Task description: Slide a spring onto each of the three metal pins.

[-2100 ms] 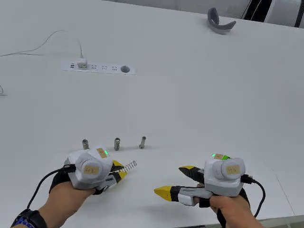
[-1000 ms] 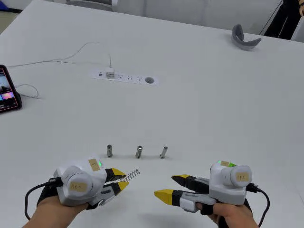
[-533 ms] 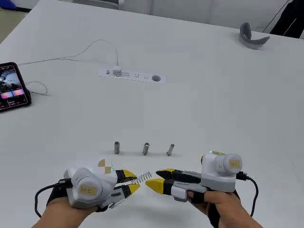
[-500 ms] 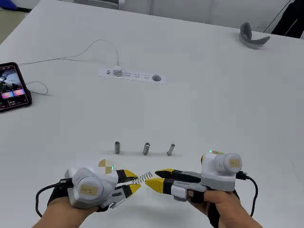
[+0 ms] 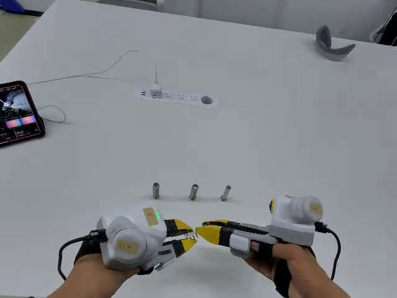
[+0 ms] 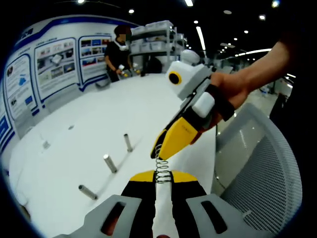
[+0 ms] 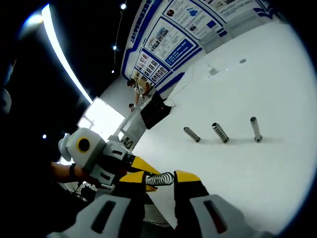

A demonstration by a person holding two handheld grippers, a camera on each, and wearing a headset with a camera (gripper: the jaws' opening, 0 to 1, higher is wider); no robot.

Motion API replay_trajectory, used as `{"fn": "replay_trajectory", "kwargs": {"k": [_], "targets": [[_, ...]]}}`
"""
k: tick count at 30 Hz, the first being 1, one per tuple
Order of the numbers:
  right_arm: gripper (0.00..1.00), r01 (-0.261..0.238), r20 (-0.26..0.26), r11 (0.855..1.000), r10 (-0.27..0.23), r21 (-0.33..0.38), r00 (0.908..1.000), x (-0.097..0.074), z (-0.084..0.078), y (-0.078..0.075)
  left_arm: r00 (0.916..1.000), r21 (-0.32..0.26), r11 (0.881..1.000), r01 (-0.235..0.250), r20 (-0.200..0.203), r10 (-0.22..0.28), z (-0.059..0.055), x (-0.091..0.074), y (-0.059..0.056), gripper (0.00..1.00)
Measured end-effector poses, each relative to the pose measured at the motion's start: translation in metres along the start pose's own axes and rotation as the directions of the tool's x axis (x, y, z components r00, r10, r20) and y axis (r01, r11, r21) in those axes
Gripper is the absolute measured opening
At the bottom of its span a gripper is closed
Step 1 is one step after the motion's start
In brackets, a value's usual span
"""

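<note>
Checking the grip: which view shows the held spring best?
The left gripper view: the spring rises clear from the shut left gripper to the tip of the right gripper. The right gripper view shows it sideways between that gripper's jaws. In the head view the gripper tips nearly hide it.

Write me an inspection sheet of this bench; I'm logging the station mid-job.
Surface: white table, nothing spilled seen.
Job's things: three pins in a row; in the head view the left pin and middle pin are already fitted, the right pin is bare; loose spring held above the table.
Clutter: power strip, lit phone, grey curved piece.
Grippers: left gripper shut on the loose spring; right gripper has its fingers either side of the free end, grip unclear.
Cables: white cable from the power strip; black lead on each gripper.
Surroundings: wall posters, a person standing, mesh chair.
</note>
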State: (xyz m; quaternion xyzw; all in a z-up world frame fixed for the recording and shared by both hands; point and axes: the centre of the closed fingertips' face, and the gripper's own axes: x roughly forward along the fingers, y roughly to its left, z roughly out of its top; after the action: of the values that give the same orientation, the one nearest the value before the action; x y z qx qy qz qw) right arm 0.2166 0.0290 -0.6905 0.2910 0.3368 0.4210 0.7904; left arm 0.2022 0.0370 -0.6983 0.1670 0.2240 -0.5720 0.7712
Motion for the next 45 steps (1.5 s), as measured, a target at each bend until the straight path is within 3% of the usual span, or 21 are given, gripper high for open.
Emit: {"fn": "replay_trajectory", "kwargs": {"k": [4,19,23,26,31,35,42,45], "targets": [[0.18,-0.01,0.016,1.0,0.009,0.022,0.9998,-0.006,0.004,0.0,1.0,0.009,1.0,0.008,0.0,-0.008,0.003,0.002,-0.001,0.1],[0.13,-0.019,-0.037,0.999,0.017,-0.037,0.9992,-0.015,0.007,0.007,0.9993,0.033,0.999,0.037,-0.002,-0.037,0.008,0.008,-0.005,0.1],[0.12,-0.021,-0.074,0.996,0.015,-0.087,0.9972,-0.016,0.011,0.01,0.999,0.027,0.999,0.045,0.005,-0.045,0.012,0.009,-0.003,0.1],[0.12,-0.02,-0.124,0.984,-0.002,-0.178,0.9923,-0.017,0.016,0.012,0.9986,0.033,0.998,0.051,0.013,-0.052,0.017,0.01,-0.001,0.09],[0.12,-0.033,-0.229,0.94,-0.048,-0.34,0.9722,-0.017,0.027,0.02,0.997,0.042,0.997,0.071,0.03,-0.072,0.027,0.013,0.004,0.09],[0.12,-0.062,-0.314,0.877,-0.104,-0.476,0.9436,-0.02,0.034,0.024,0.9951,0.053,0.995,0.084,0.049,-0.086,0.039,0.015,0.006,0.09],[0.12,-0.13,-0.414,0.792,-0.165,-0.597,0.8952,-0.023,0.037,0.029,0.9912,0.062,0.992,0.107,0.072,-0.111,0.049,0.018,0.004,0.09],[0.12,-0.145,-0.424,0.772,-0.173,-0.619,0.8888,-0.023,0.037,0.032,0.99,0.054,0.992,0.111,0.082,-0.115,0.05,0.018,0.003,0.09]]}}
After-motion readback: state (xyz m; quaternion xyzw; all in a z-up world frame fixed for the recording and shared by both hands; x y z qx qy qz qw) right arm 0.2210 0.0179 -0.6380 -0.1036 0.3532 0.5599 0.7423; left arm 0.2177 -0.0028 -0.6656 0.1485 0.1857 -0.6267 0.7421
